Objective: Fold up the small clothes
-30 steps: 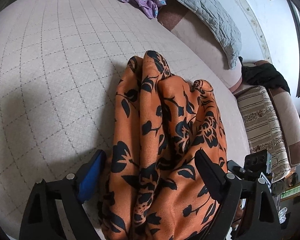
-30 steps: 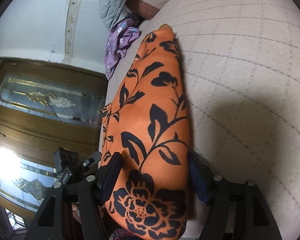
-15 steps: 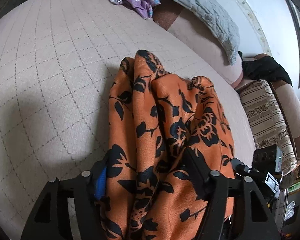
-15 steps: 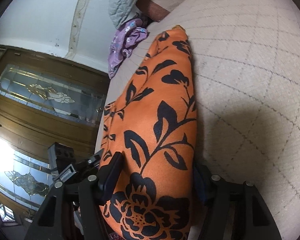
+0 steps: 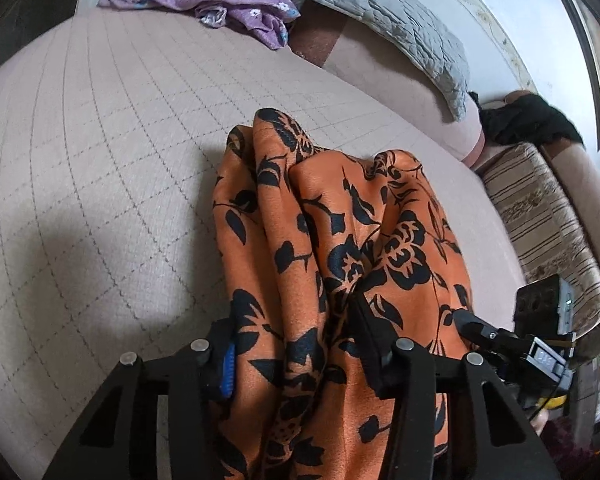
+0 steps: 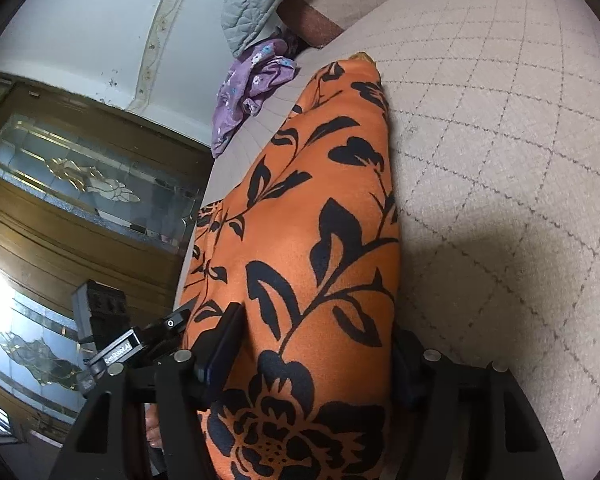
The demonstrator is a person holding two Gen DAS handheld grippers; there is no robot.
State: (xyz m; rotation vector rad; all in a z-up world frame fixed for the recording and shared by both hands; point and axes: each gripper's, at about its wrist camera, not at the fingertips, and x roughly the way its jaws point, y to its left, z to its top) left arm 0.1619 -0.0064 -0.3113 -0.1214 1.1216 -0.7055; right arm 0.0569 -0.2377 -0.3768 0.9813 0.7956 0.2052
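Note:
An orange garment [image 5: 340, 220] with a black flower print lies bunched lengthwise on the quilted beige bed [image 5: 100, 140]. In the left wrist view my left gripper [image 5: 296, 340] has its jaws closing on the near end of the cloth, which is gathered in folds between both pads. The right wrist view shows the same orange garment [image 6: 320, 200] filling the gap of my right gripper [image 6: 316, 352], whose fingers press against it on either side. The far end of the cloth rests on the bed [image 6: 500, 160].
A purple flowered garment [image 5: 220, 0] lies crumpled at the far edge of the bed beside a grey quilted pillow [image 5: 380, 12]. A striped sofa [image 5: 540, 220] with black cloth [image 5: 532, 120] stands to the right. A wooden glazed door [image 6: 80, 200] is beyond the bed's left edge.
The left gripper's jaws have drawn together, bunching the orange cloth between them. The right gripper keeps its hold, and its view has rolled slightly.

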